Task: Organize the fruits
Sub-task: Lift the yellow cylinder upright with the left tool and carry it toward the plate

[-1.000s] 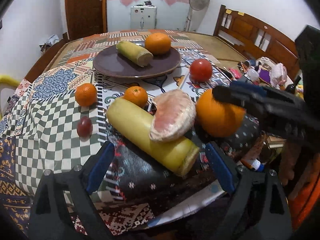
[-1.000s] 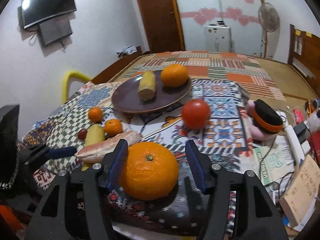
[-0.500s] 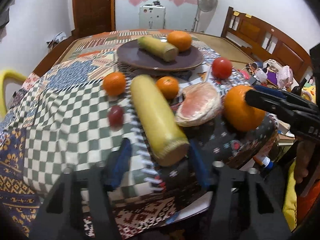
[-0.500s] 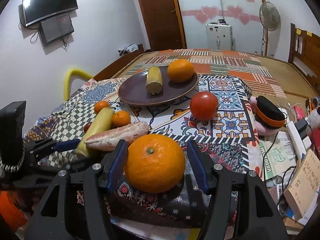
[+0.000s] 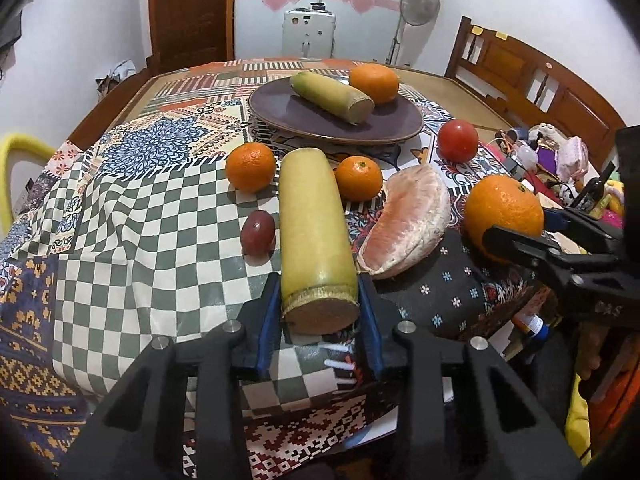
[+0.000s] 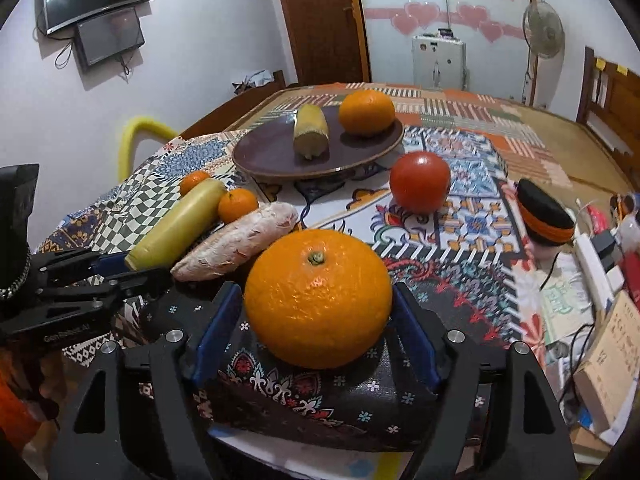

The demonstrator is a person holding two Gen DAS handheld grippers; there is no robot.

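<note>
1. Left wrist view: the left gripper (image 5: 320,316) is closing on the near, cut end of a long pale-yellow cylindrical stalk (image 5: 312,236), and both blue pads are lying against its sides. The cut face is tan and fibrous with a ragged rim, and the skin is smooth and waxy.
2. The stalk is lying on the patchwork-cloth desk (image 5: 132,216), pointing away toward the round dark-purple plate (image 5: 288,114). A small dark-red grape-like fruit (image 5: 258,232) is sitting just beside it on the left, a peeled pink pomelo segment (image 5: 408,222) just to its right, and two small tangerines (image 5: 251,167) are flanking its far end.
3. The plate is carrying a shorter yellow stalk piece (image 5: 332,96) and an orange (image 5: 374,82), the two nearly touching. A red tomato (image 5: 458,140) is sitting on the cloth, near the plate.
4. Right wrist view: the right gripper (image 6: 318,320) is opening around a large, glossy, dimpled orange (image 6: 318,298) with a green stem button on top. The fruit is resting on the dark flowered cloth at the desk's near edge, between the blue pads; a sliver of gap is showing on each side, so it is released.
</note>
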